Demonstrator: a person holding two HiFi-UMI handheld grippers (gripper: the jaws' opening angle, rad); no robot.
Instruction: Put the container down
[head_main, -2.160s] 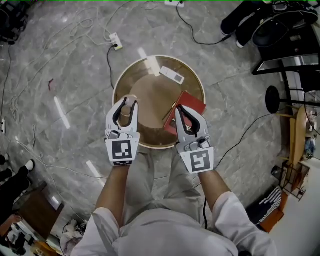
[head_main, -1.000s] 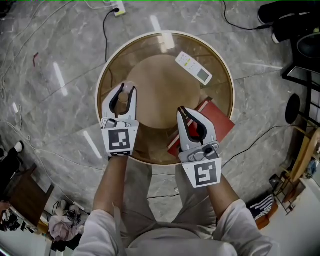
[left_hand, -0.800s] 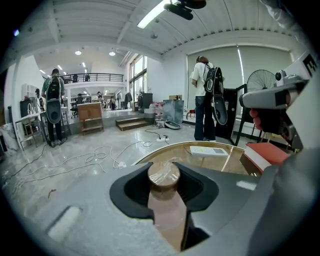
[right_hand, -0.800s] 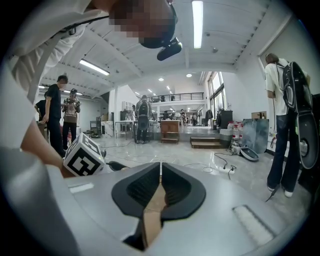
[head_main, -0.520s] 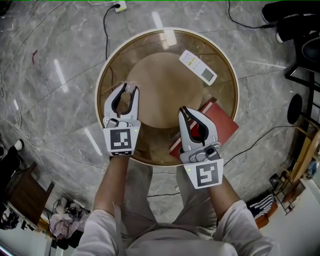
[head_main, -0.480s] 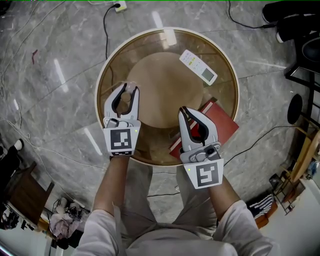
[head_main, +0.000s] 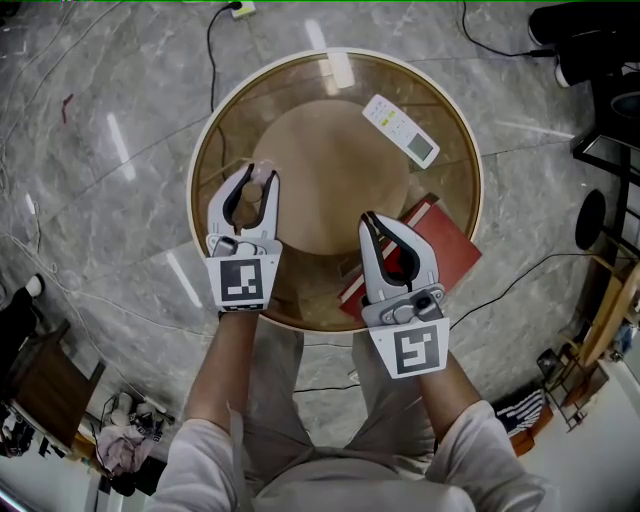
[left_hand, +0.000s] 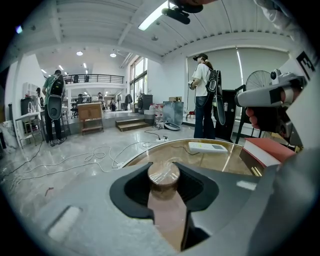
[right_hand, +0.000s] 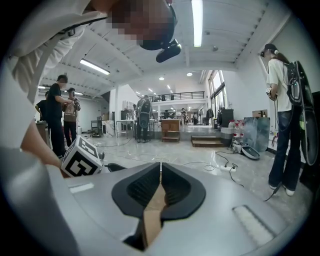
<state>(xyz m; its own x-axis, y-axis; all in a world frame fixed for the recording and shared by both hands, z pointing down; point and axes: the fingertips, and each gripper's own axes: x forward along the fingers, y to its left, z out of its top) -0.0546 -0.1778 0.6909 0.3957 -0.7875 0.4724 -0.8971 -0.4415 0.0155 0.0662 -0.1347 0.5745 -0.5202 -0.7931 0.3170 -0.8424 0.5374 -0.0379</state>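
A small clear container (head_main: 252, 196) with brownish contents sits between the jaws of my left gripper (head_main: 256, 176), over the left part of the round glass table (head_main: 205, 140). In the left gripper view the container (left_hand: 163, 176) fills the gap of the left gripper (left_hand: 164, 167), and both jaws press its sides. I cannot tell whether its base touches the glass. My right gripper (head_main: 369, 219) is shut and empty, over the table's near right part beside the red book (head_main: 436, 242). In the right gripper view the right gripper (right_hand: 160, 168) has its tips together.
A white remote (head_main: 400, 130) lies on the far right of the glass. The red book (left_hand: 267, 150) overhangs the table's right edge. Cables and a power strip (head_main: 237, 9) lie on the marble floor. People stand around the hall, one near the table (left_hand: 204, 95).
The head view has drifted, so the table sits a little higher and larger in frame. Both grippers keep their places over the table, and the container stays between the left jaws.
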